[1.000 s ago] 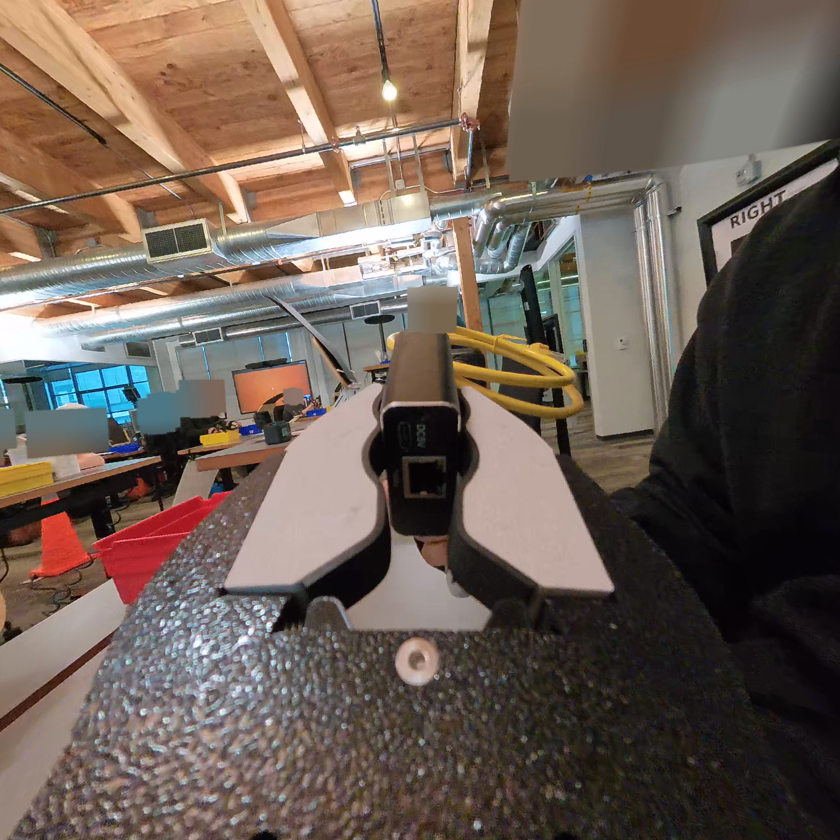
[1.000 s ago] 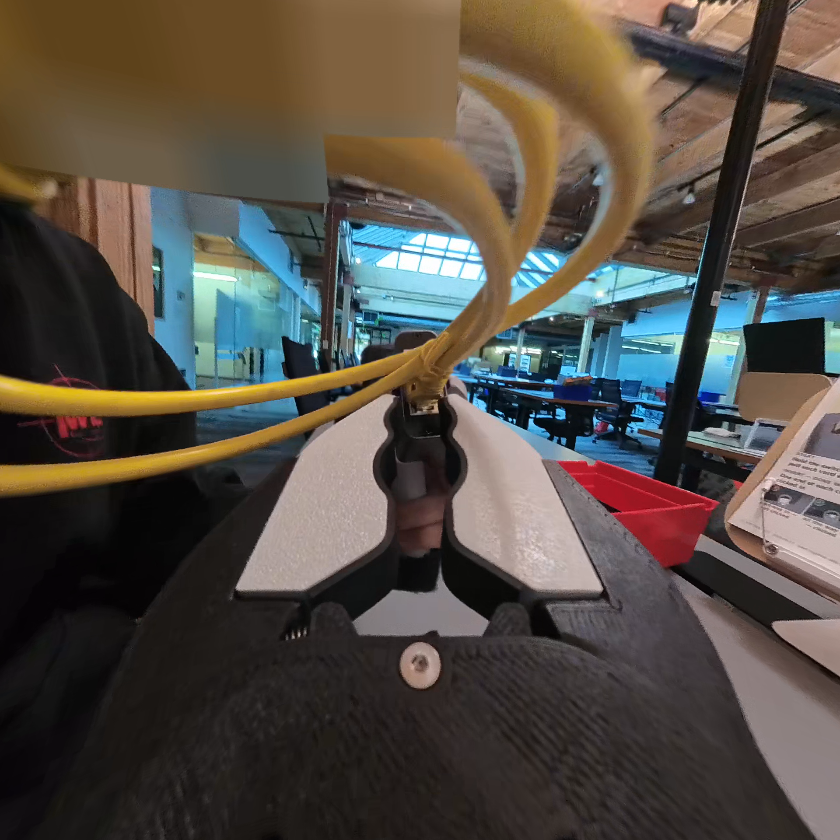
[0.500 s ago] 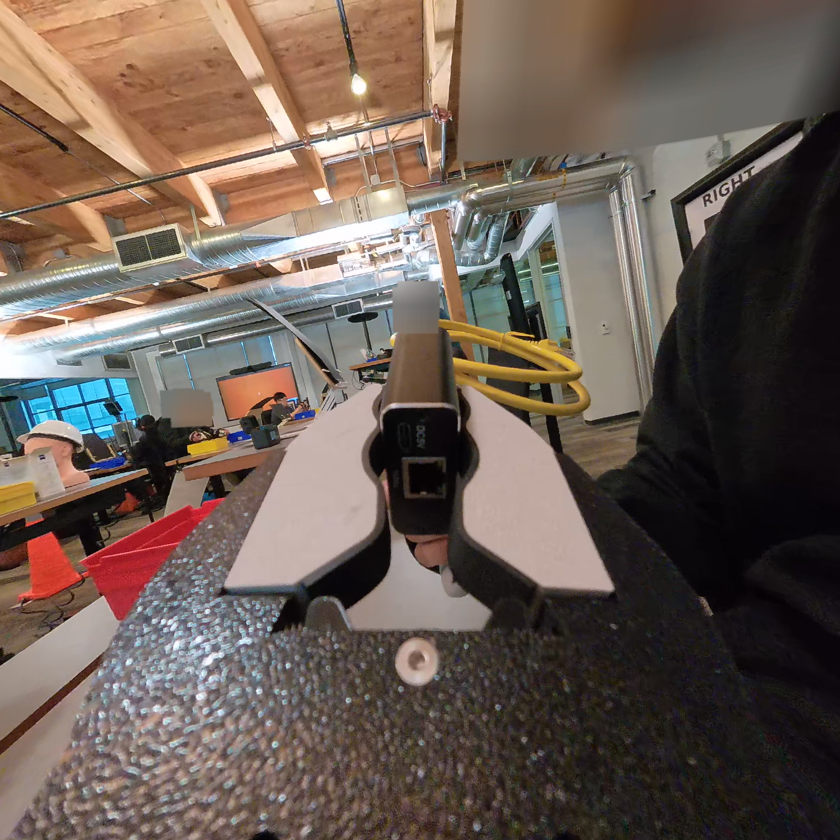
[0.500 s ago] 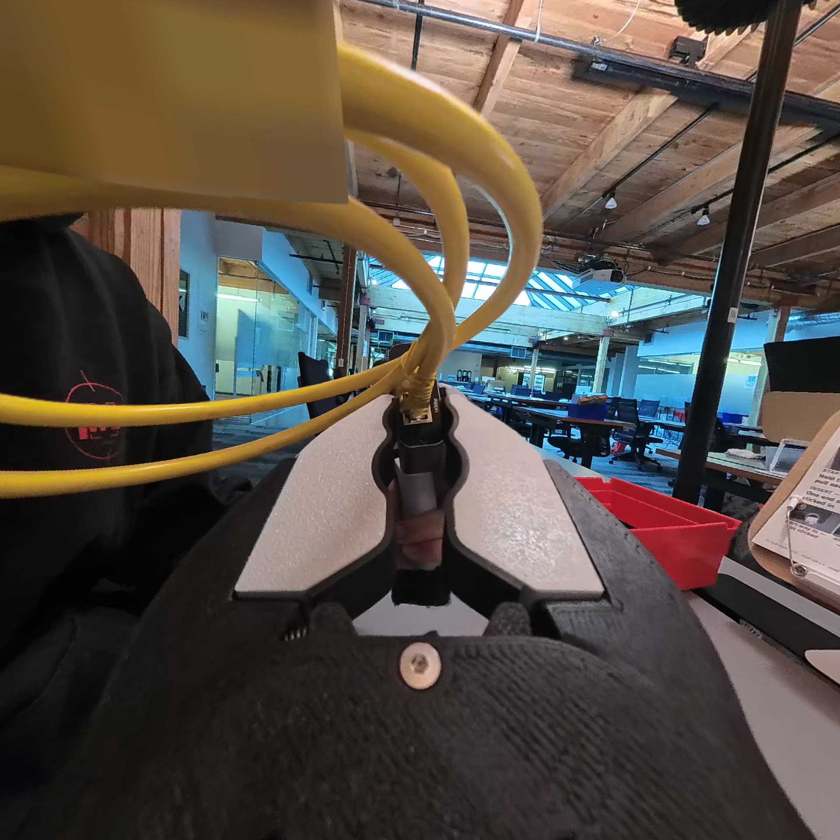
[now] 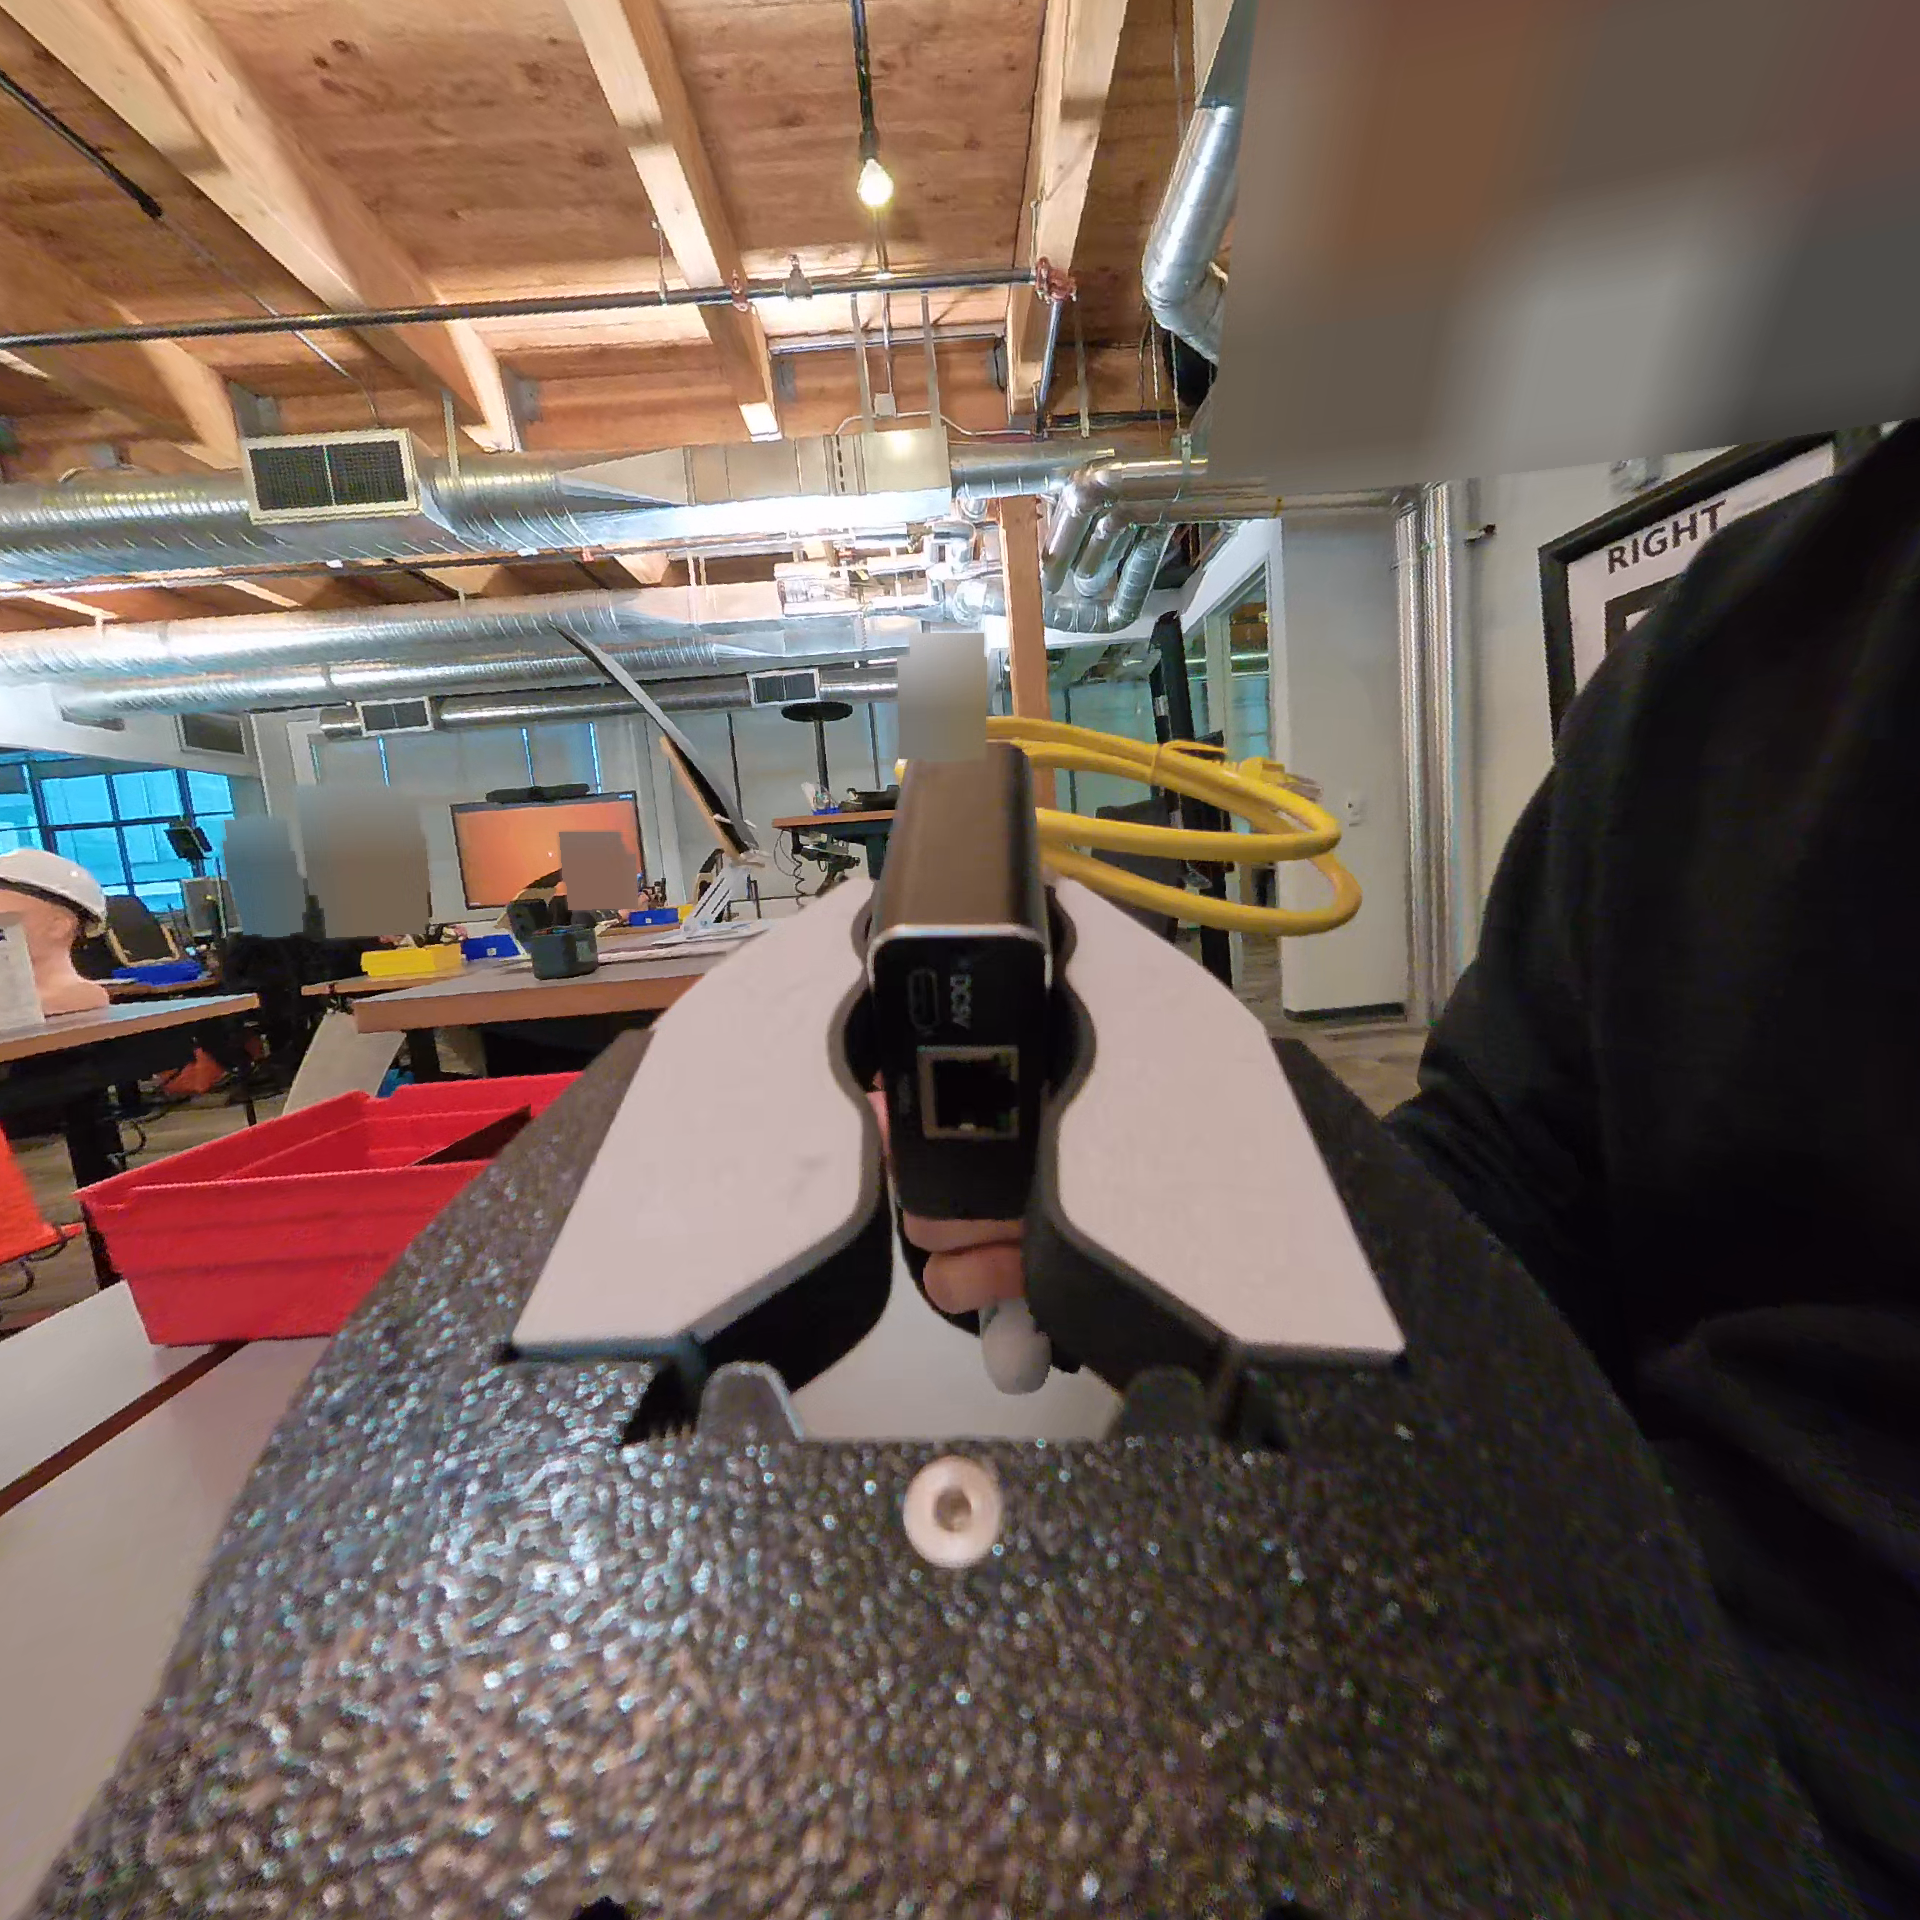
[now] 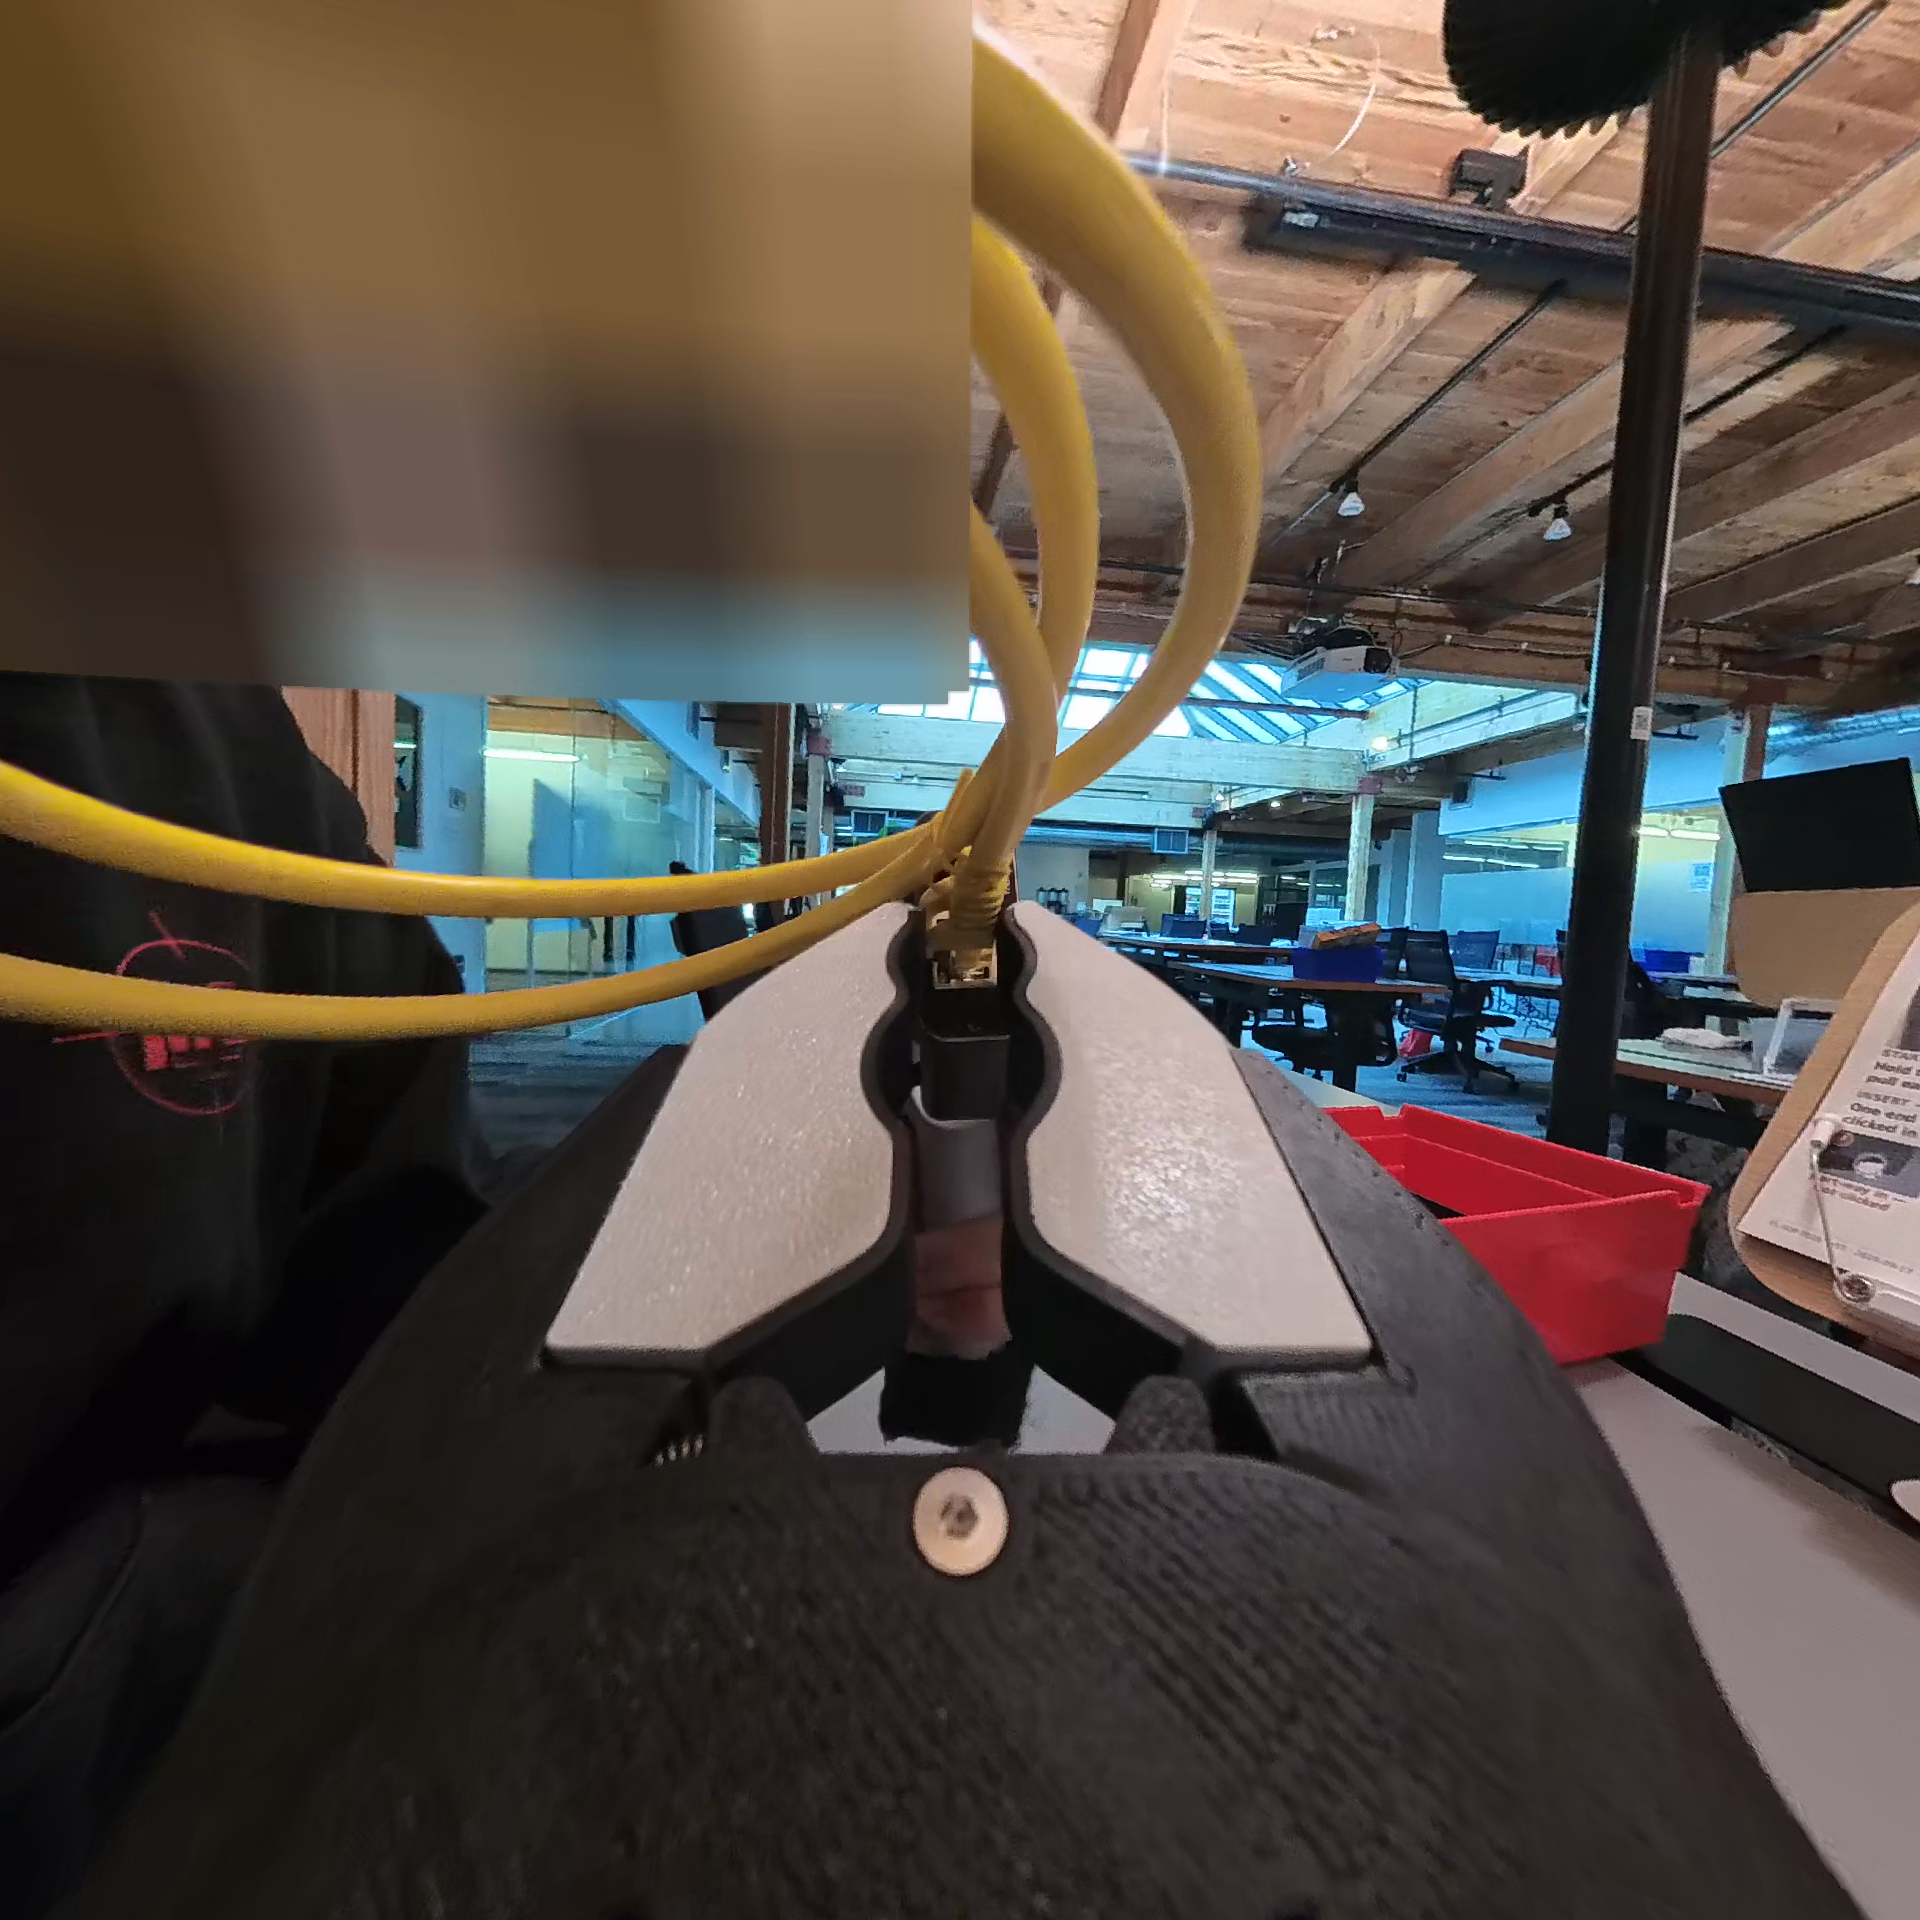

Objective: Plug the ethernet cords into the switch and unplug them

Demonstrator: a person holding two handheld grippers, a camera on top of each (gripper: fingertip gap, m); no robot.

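Note:
My left gripper (image 5: 961,914) is shut on a small black switch (image 5: 961,1091), held lengthwise between the fingers with one empty ethernet port facing the camera. A coiled yellow ethernet cable (image 5: 1195,831) shows beyond the switch's far end, which a blurred patch hides. My right gripper (image 6: 961,925) is shut on the yellow ethernet plug (image 6: 971,914) at its fingertips. A black block (image 6: 961,1060) sits right under the plug between the fingers; whether the plug is seated in it is unclear. The cable's loops (image 6: 520,894) arc up and to the left.
The person's black sleeve fills the right of the left wrist view (image 5: 1714,1039) and the left of the right wrist view (image 6: 156,1039). A red bin (image 5: 291,1216) (image 6: 1538,1226) stands on the pale table (image 6: 1787,1662). A black pole (image 6: 1642,623) and an instruction card stand (image 6: 1849,1143) are at the right. My two grippers' fingertips are within a few centimetres of each other.
The yellow cable loops have swung up and settled in the right wrist view. Both views have shifted slightly. Both grippers keep the same hold.

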